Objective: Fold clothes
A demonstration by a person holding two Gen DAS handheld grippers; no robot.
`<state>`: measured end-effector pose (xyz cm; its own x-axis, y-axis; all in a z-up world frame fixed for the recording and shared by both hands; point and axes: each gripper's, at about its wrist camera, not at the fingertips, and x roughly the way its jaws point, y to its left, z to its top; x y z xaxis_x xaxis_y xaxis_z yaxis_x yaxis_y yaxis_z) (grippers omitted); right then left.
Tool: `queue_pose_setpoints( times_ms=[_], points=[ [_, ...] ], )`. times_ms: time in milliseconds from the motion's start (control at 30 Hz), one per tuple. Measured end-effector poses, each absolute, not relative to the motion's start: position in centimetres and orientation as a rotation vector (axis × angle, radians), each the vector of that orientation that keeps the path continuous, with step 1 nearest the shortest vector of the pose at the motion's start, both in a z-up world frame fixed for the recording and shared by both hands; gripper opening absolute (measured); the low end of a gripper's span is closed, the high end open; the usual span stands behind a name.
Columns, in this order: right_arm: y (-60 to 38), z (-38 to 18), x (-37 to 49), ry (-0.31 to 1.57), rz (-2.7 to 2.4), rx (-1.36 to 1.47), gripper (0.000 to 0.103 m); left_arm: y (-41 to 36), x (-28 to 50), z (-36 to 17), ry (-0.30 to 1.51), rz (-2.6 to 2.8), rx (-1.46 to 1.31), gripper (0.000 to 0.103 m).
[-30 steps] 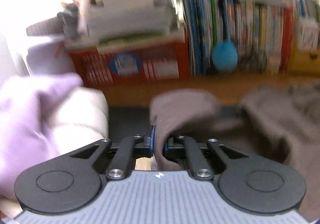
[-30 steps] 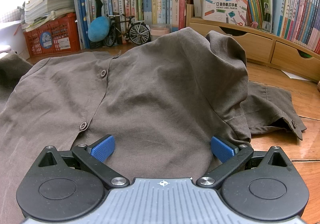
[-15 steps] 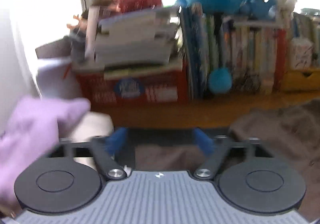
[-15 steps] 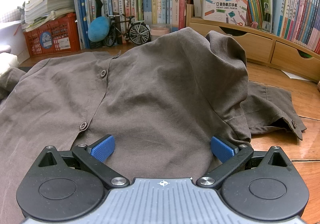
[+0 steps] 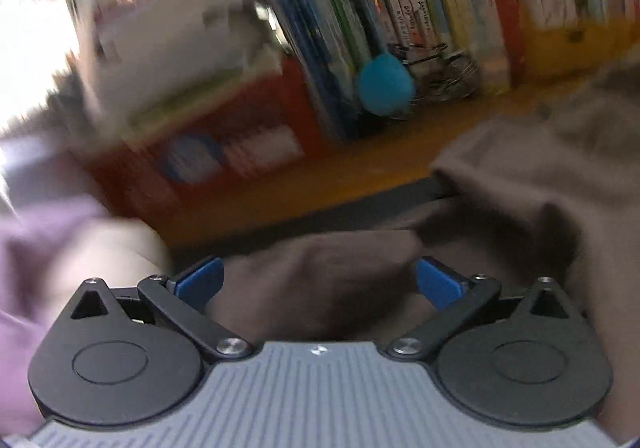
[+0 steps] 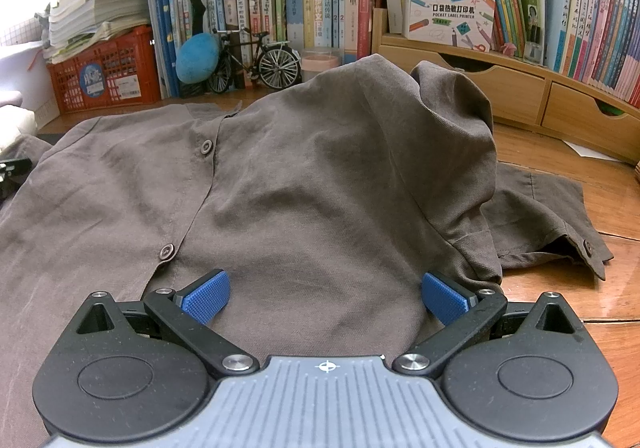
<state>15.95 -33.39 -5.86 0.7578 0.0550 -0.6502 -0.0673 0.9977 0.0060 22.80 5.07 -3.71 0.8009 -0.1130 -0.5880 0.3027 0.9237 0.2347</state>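
Books (image 6: pixel 320 0) line the back of the wooden bench (image 6: pixel 580 176), where a brown shirt (image 6: pixel 280 200) lies spread (one shoulder humped). Right claw (image 6: pixel 326 298) gapes wide above it; left claw (image 5: pixel 318 282), jaws just opened, hovers over loose brown cloth.

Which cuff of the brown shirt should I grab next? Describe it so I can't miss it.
Start from the wooden drawer unit under the books. Below it, the brown shirt trails a sleeve flat onto the table. Its cuff carries one dark button.

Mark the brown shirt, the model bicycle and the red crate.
brown shirt (image 6: pixel 304 184): right wrist view, front panel.
model bicycle (image 6: pixel 276 64): right wrist view, rear wheel.
red crate (image 6: pixel 108 72): right wrist view, front wall.
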Motion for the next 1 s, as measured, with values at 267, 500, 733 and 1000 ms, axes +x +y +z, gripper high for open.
queue_pose_setpoints(
  times_ms=[267,500,733,1000],
  points=[
    [-33.4,-5.9,15.9,0.708,0.067,-0.018,0.103,4.6,24.4,-5.7,0.723,-0.209,0.326,0.069],
    [-33.4,-5.9,15.9,0.708,0.067,-0.019,0.103,6.3,24.2,-3.0,0.744,-0.224,0.159,0.022],
    [-33.7,-5.7,16.0,0.711,0.089,-0.021,0.103,7.5,23.0,1.9,0.563,-0.167,0.072,0.012],
    [-33.9,-5.7,15.9,0.707,0.107,-0.029,0.103,6.9,21.6,-0.5,0.503,-0.171,0.12,0.093]
  ],
)
